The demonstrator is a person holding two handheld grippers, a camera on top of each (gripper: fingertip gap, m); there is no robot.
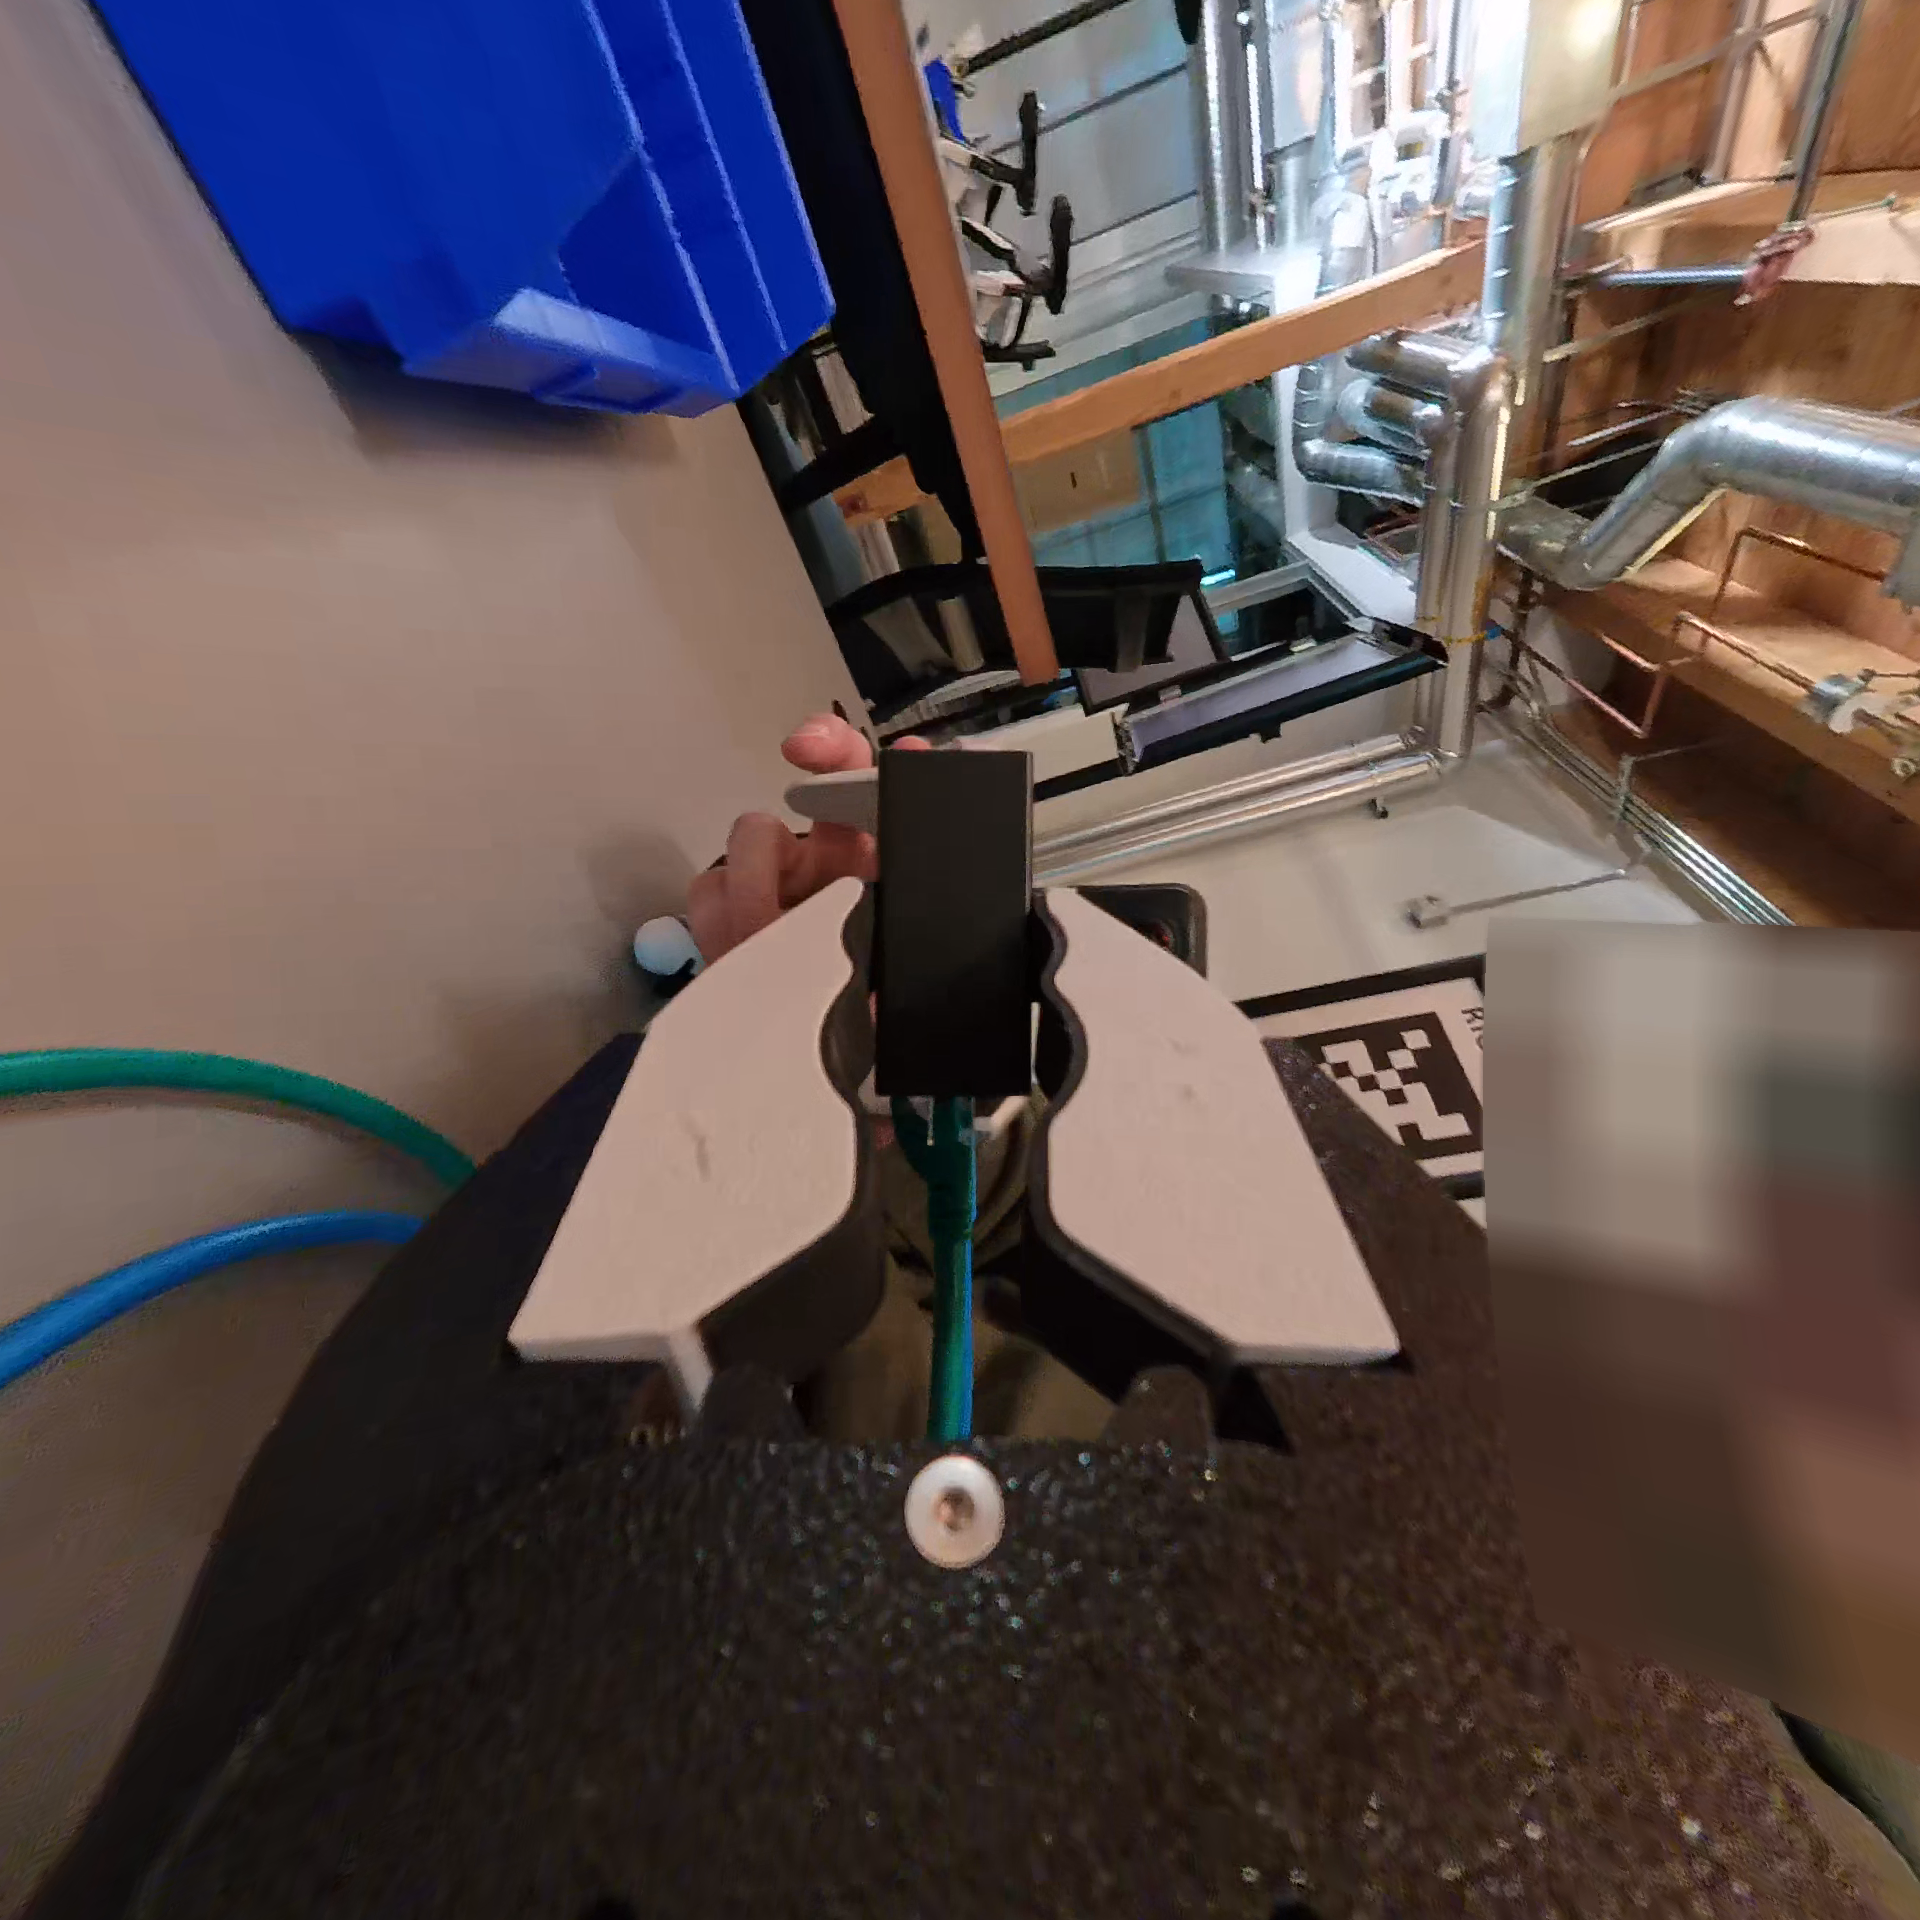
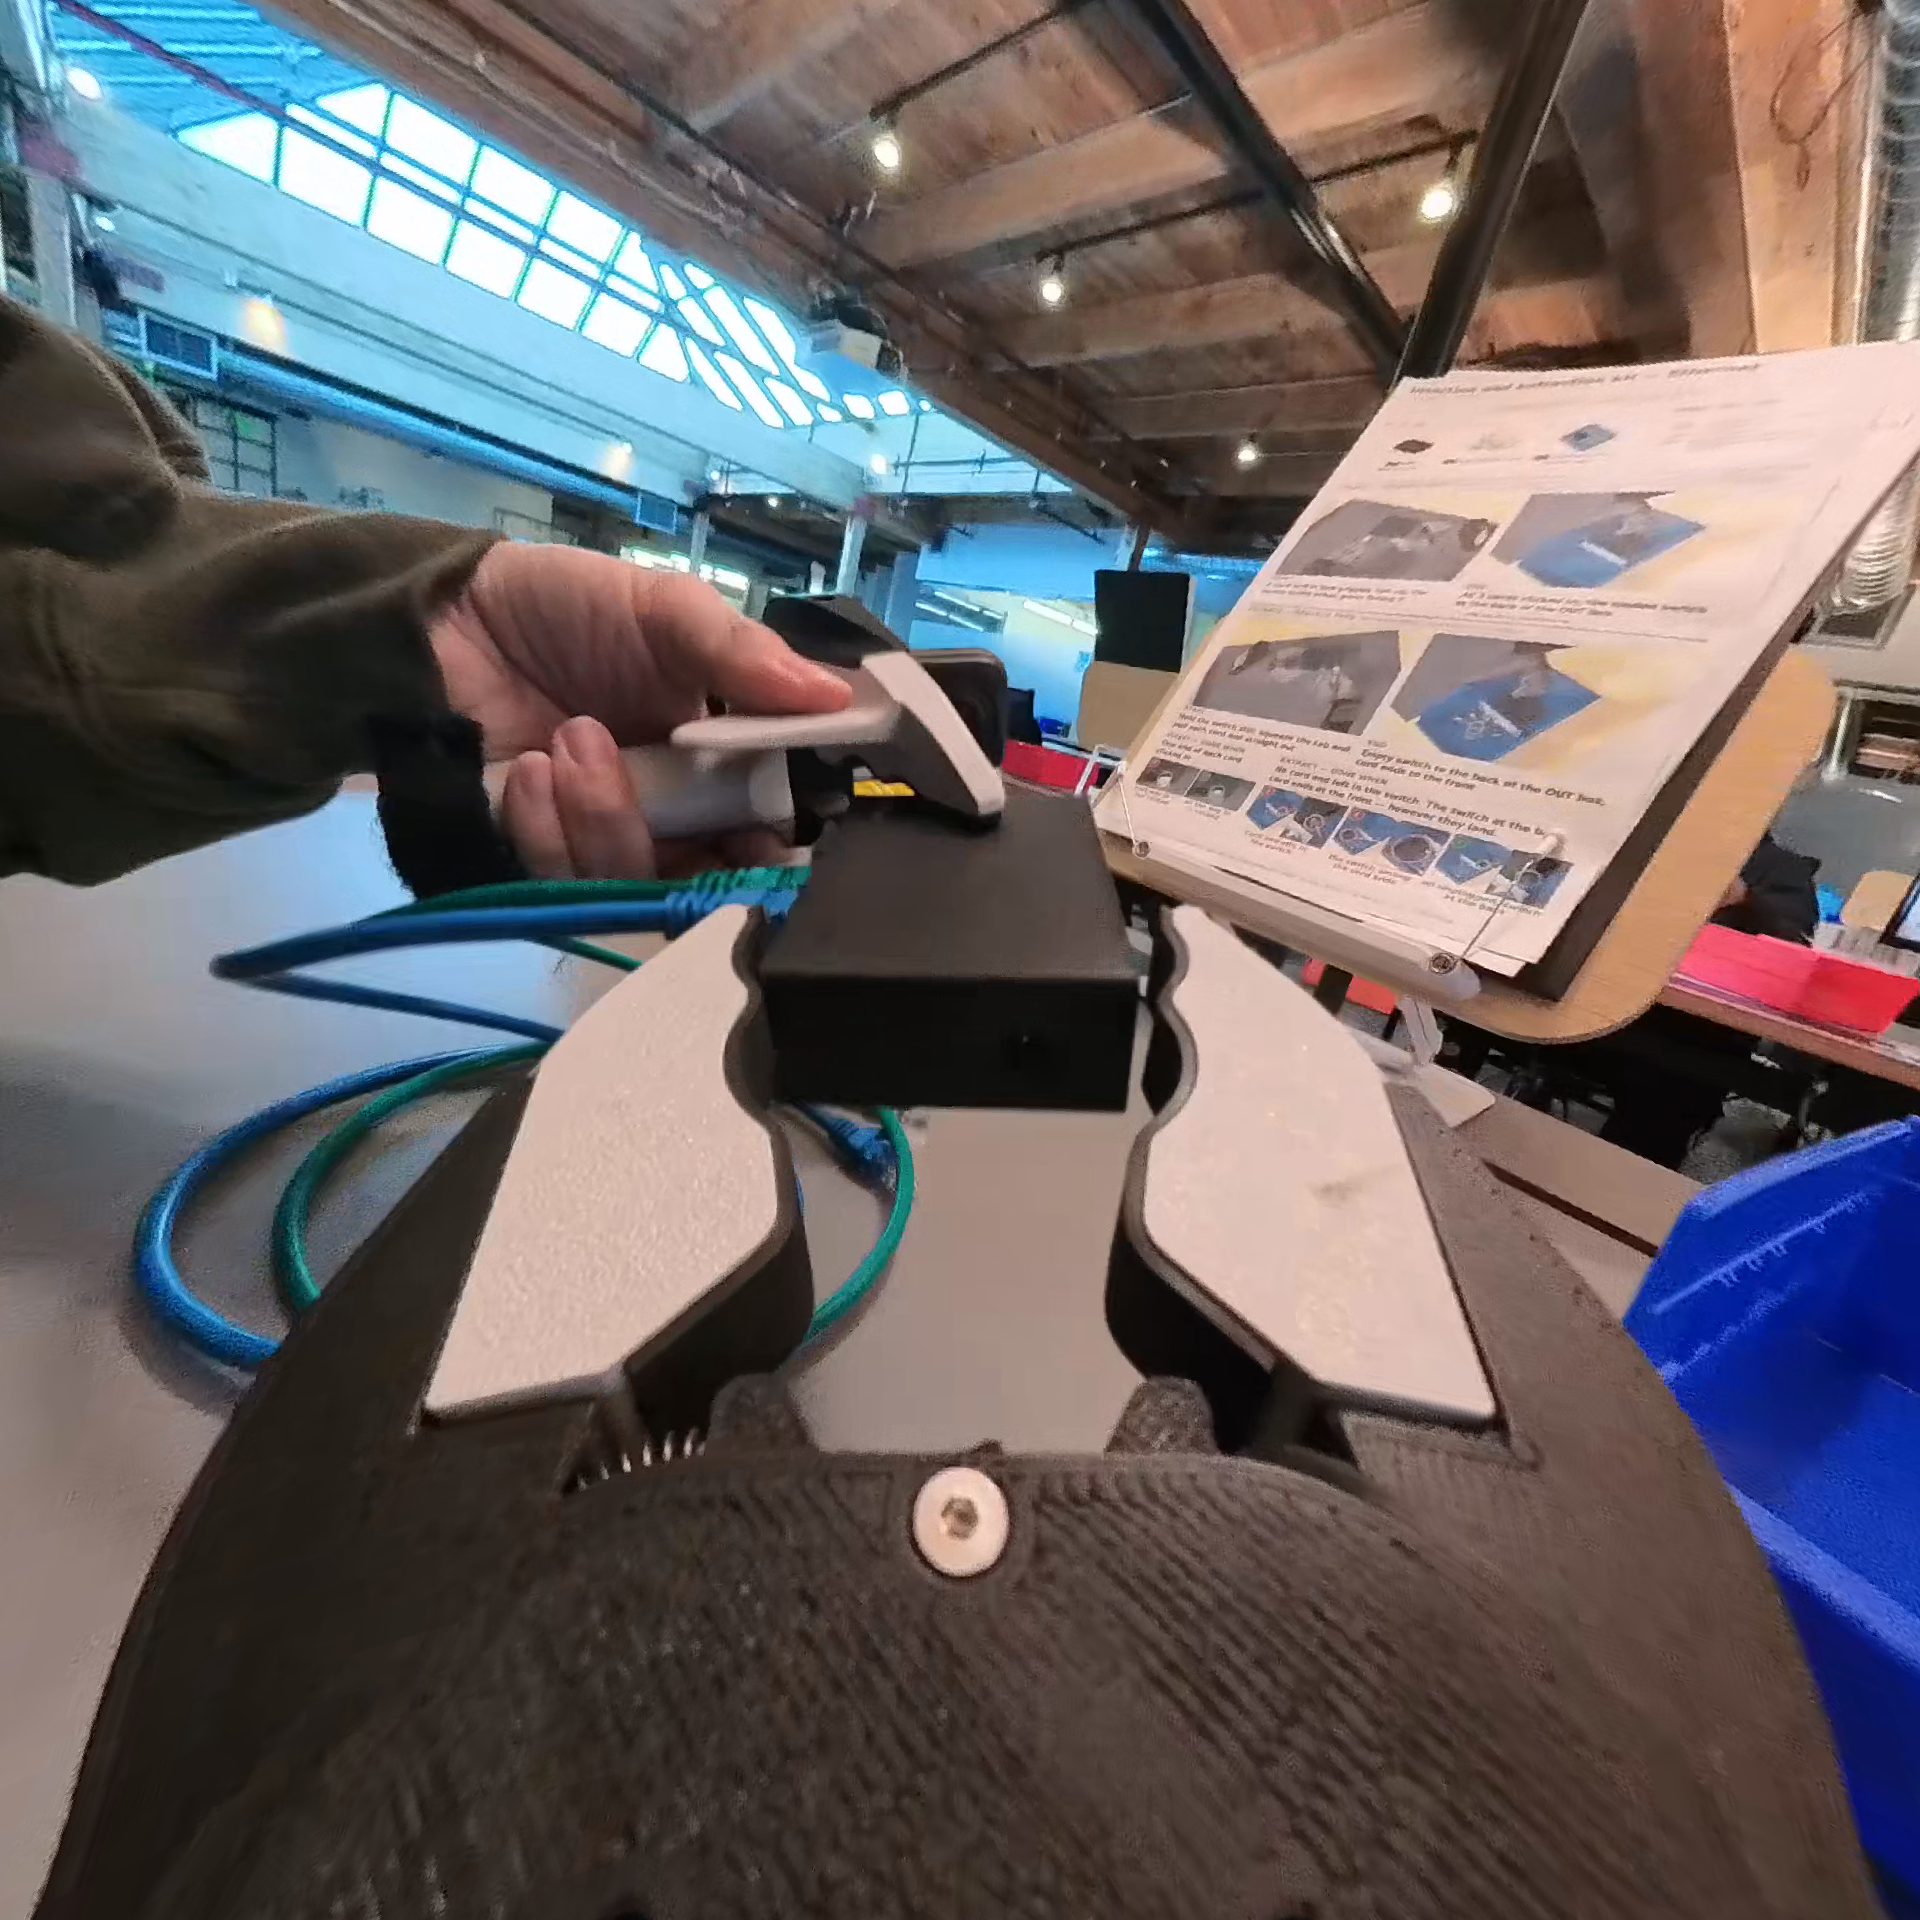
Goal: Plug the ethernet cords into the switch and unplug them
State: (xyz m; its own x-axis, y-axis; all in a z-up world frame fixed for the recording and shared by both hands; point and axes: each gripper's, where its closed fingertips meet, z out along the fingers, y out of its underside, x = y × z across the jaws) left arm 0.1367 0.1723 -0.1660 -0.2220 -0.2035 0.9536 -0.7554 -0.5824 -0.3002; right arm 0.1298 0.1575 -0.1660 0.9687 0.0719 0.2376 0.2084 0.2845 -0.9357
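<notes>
The black switch (image 1: 951,925) is held clear of the grey table (image 1: 312,727), clamped between the jaws of the left gripper (image 1: 951,971). In the right wrist view the same switch (image 2: 951,977) is seen between the fingers of the right gripper (image 2: 951,997), whose jaws are set apart and are not pressed on it. A green cord (image 2: 727,885) and a blue cord (image 2: 582,916) are plugged into the switch's side, and their slack is looped on the table. A blue bin (image 2: 1808,1351) is seen at the right, and an instruction sheet on a stand (image 2: 1538,665) behind.
</notes>
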